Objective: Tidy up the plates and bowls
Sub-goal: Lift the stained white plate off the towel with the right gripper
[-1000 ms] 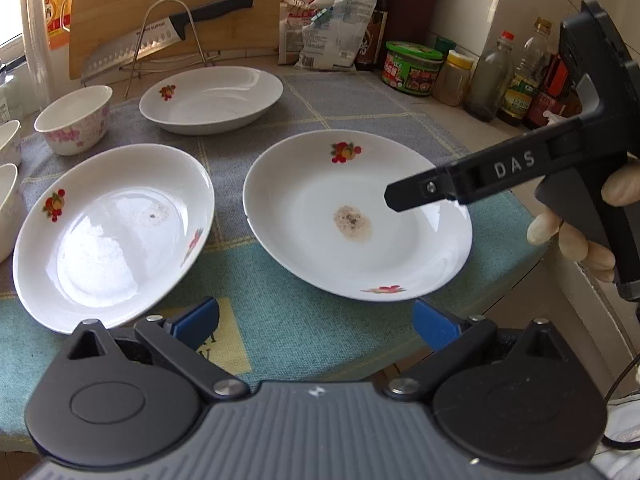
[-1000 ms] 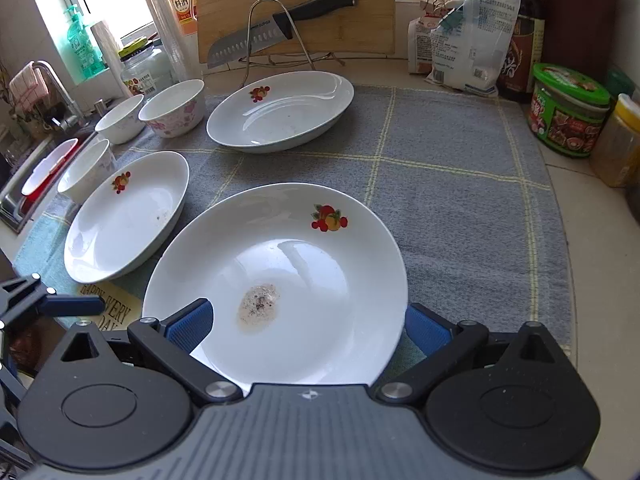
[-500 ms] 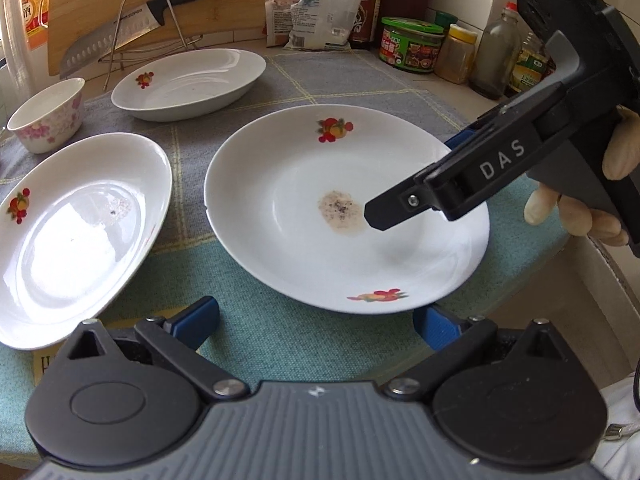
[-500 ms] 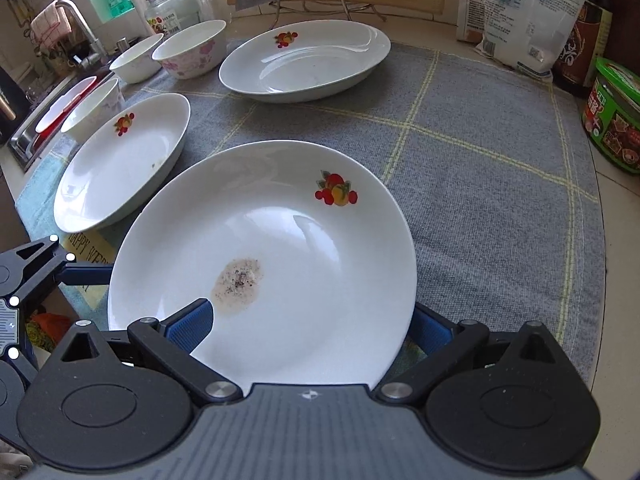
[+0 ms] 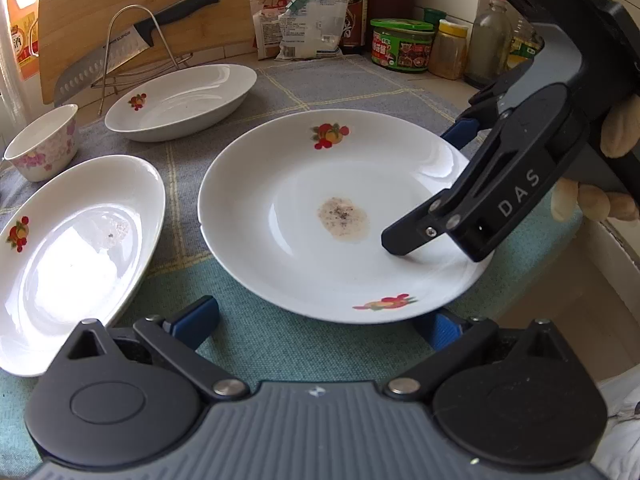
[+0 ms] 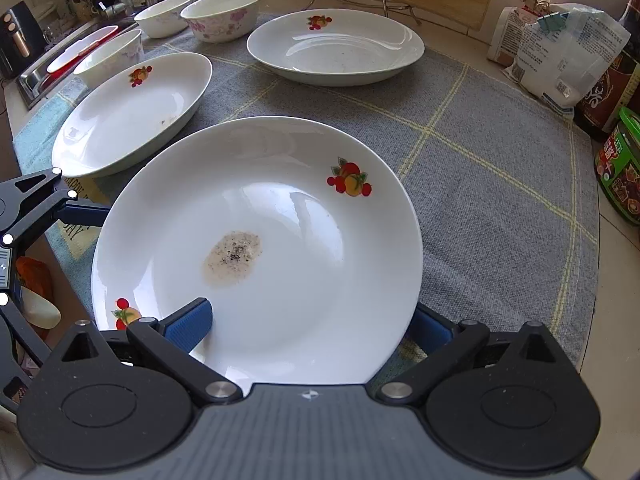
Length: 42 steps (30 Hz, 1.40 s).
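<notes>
Lower centre of the frame: my right jaws straddle the plate [image 6: 256,240] rim.
Not yet clenched, one finger [image 6: 188,326] over, one under, ready to lift; left jaws idle, released.

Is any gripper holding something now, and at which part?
The right gripper straddles the near rim of the stained plate; a firm grip cannot be told. The left gripper holds nothing.

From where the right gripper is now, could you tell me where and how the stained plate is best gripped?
Grip the stained plate by its near rim, coming in low from the counter's front edge. It is shallow and lies flat on the cloth, so only the thin upturned rim offers a pinch. The right gripper is open, one finger over the rim, the other outside. The neighbouring oval plate crowds the left side.
</notes>
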### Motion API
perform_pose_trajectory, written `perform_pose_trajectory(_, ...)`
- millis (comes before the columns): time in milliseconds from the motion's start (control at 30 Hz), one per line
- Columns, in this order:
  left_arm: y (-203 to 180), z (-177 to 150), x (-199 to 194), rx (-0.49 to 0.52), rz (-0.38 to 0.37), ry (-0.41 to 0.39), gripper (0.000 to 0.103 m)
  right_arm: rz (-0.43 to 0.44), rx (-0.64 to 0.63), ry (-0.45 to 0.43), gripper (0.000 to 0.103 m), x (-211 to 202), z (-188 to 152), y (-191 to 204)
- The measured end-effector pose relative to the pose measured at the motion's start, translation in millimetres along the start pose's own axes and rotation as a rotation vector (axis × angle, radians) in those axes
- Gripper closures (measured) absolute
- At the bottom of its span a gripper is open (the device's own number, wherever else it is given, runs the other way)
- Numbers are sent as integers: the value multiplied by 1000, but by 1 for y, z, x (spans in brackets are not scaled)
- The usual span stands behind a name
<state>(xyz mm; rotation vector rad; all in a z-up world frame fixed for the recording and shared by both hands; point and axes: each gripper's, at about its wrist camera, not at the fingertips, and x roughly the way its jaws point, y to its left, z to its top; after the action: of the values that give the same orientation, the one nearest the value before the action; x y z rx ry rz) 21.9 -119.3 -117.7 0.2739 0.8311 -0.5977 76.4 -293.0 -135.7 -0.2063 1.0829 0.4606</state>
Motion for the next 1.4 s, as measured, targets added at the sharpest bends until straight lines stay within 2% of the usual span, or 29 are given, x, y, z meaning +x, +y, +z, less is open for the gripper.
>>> perform_pose_trajectory(133,0,-4,-1,11,-4,-29,0,21,-11,-24,0,-2,-2,-3)
perform_pose_trajectory(433,1,-7,-2,39,-29,-73,0,203,-6,-29,0,1,17,-28)
perform_pose_trajectory(700,-1,-8,-3,86,-36,-100,0,302,7,-13,0,6,29,-40)
perform_pose_trajectory(967,1,-4,-2,141,-59,-112,0,357,31,2,0,9,36,-49)
perform_pose_trajectory(1400,1,-2,-2,171,-84,-122,0,393,46,19,0,13,43,-54)
